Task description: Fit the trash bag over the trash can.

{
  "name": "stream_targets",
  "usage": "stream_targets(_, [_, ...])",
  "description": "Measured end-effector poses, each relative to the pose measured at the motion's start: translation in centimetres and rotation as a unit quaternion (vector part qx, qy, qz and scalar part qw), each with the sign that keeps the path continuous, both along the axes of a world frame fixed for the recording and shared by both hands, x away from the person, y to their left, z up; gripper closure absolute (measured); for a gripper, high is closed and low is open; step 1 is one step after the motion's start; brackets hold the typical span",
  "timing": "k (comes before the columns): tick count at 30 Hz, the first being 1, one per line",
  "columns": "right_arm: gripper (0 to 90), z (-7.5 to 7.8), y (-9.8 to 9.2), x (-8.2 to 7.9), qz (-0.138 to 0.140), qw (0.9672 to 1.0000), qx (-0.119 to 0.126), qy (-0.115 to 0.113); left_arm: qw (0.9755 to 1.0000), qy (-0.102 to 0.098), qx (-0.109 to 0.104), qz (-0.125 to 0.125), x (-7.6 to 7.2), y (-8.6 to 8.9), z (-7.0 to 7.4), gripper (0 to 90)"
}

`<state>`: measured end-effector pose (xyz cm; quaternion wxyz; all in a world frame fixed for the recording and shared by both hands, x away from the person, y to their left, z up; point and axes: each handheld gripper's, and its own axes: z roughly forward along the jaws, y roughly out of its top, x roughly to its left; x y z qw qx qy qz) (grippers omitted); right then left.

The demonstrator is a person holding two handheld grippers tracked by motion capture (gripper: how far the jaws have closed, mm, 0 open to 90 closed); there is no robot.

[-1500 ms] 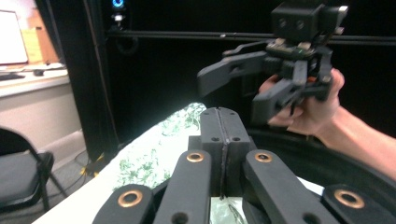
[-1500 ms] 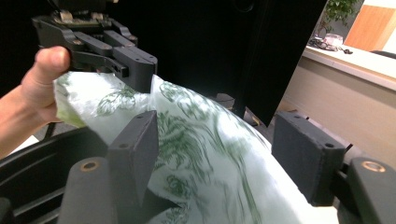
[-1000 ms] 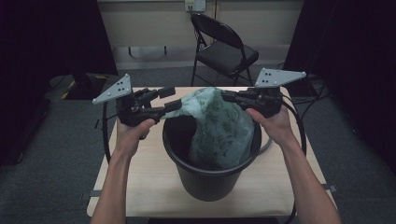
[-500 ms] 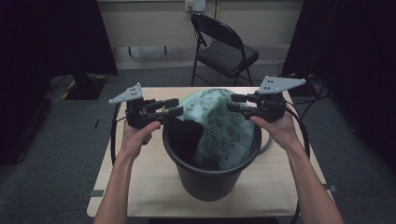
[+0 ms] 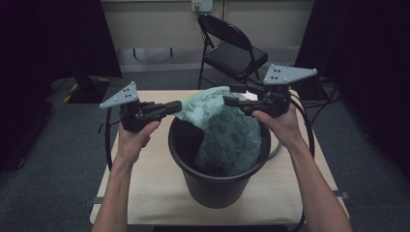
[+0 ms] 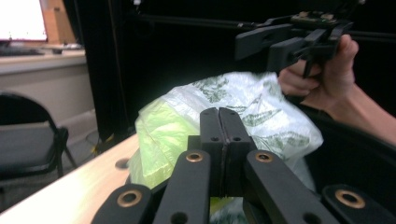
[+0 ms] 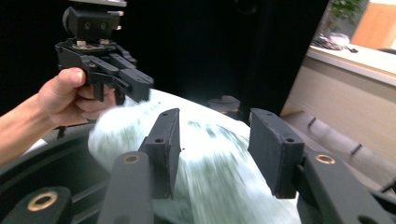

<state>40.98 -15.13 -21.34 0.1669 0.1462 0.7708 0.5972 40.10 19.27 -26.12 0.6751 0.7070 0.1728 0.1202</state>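
A thin plastic bag (image 5: 227,130) printed with green leaves stands in a black bucket (image 5: 172,145) and bulges above its rim. My left gripper (image 5: 175,105) comes in level from the left. Its jaws have just been closing and now meet, pinching the bag's pale-green left edge (image 6: 159,140) at the left gripper (image 6: 218,116) tips. My right gripper (image 5: 232,95) hovers over the bag's top from the right. Its jaws have just been opening. The right gripper (image 7: 215,119) jaws stand apart, with the blurred bag (image 7: 219,177) beneath and clear of the pads.
The bucket sits mid-table on a light wooden table (image 5: 145,193). A black folding chair (image 5: 232,48) stands beyond the far edge. Cables trail off both grippers to the table's sides. Dark curtains close in left and right.
The right gripper's jaws have opened off the bag's top and the hand has lifted a little. The left gripper's jaws have shut at the bag's left edge.
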Motion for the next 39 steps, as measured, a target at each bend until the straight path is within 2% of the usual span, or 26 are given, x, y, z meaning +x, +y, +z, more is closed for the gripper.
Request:
stream_targets(4, [42.2,0.7,2.6,-0.1,0.028,0.9995,-0.012,-0.003,0.9996,-0.013,-0.020,-0.017,0.0,-1.4,1.8,90.0])
stream_targets(5, [37.7,0.7,3.1,-0.1,0.027,0.9995,-0.015,-0.004,0.9992,-0.016,-0.027,-0.024,0.0,-1.7,2.1,90.0])
stream_targets(7, [37.8,0.6,3.8,-0.1,0.024,0.9995,-0.022,-0.006,0.9988,-0.024,-0.031,-0.030,-0.1,-2.4,2.8,90.0])
stream_targets(10, [54.9,0.2,4.3,0.1,0.041,0.9986,-0.032,-0.003,0.9981,-0.027,-0.040,-0.039,-0.2,-3.1,3.4,89.9])
stream_targets(11, [68.5,0.1,4.3,0.1,0.045,0.9984,-0.035,-0.005,0.9978,-0.029,-0.042,-0.042,-0.2,-3.2,3.5,89.9])
stream_targets(13, [88.8,-0.1,4.1,0.0,0.054,0.9979,-0.036,-0.007,0.9978,-0.028,-0.041,-0.043,-0.2,-3.4,3.4,89.7])
stream_targets(15, [90.0,-0.2,3.8,0.0,0.056,0.9979,-0.033,-0.007,0.9976,-0.026,-0.046,-0.044,-0.1,-3.4,3.2,89.0])
stream_targets(17, [90.0,-0.2,3.3,-0.1,0.047,0.9984,-0.031,-0.010,0.9973,-0.021,-0.055,-0.043,0.0,-3.1,2.9,83.5])
stream_targets(19, [90.0,-0.4,2.9,-0.2,0.040,0.9988,-0.028,-0.010,0.9975,-0.020,-0.052,-0.043,0.1,-2.9,2.6,82.2])
stream_targets(20, [90.0,-0.4,2.6,-0.2,0.038,0.9989,-0.026,-0.010,0.9976,-0.019,-0.054,-0.040,0.1,-2.7,2.3,78.4])
stream_targets(22, [90.0,-0.5,2.2,-0.2,0.025,0.9992,-0.028,-0.012,0.9979,-0.014,-0.057,-0.027,0.2,-2.4,1.8,58.3])
stream_targets(24, [90.0,-0.5,1.6,-0.3,0.020,0.9994,-0.025,-0.014,0.9980,-0.006,-0.061,-0.017,0.4,-2.0,1.2,45.6])
stream_targets(26, [90.0,-0.5,1.1,-0.4,0.017,0.9996,-0.018,-0.014,0.9979,0.003,-0.062,-0.016,0.8,-1.8,0.6,39.1])
stream_targets(28, [90.0,-0.4,0.8,-0.5,0.010,0.9997,-0.013,-0.019,0.9982,0.008,-0.055,-0.024,1.1,-2.1,0.3,38.2])
stream_targets(29, [90.0,-0.4,0.7,-0.6,0.012,0.9997,-0.009,-0.017,0.9983,0.010,-0.050,-0.028,1.3,-2.4,0.1,38.7])
stream_targets(30, [90.0,-0.4,0.7,-0.6,0.013,0.9998,-0.006,-0.016,0.9986,0.008,-0.045,-0.025,1.4,-2.7,0.1,43.9])
stream_targets(33, [90.0,-0.4,1.2,-0.4,0.016,0.9997,-0.013,-0.016,0.9986,-0.010,-0.032,-0.041,1.1,-3.1,0.4,71.7])
stream_targets(35, [90.0,-0.3,1.7,-0.2,0.014,0.9995,-0.021,-0.017,0.9983,-0.024,-0.027,-0.046,0.6,-3.0,0.8,84.0])
stream_targets(37, [90.0,-0.1,2.1,0.4,0.016,0.9995,-0.021,-0.017,0.9978,-0.029,-0.032,-0.051,0.0,-2.7,1.3,89.5])
stream_targets(39, [90.0,0.0,2.5,1.2,0.017,0.9997,-0.018,-0.008,0.9974,-0.039,-0.031,-0.051,-0.5,-2.4,1.8,90.0])
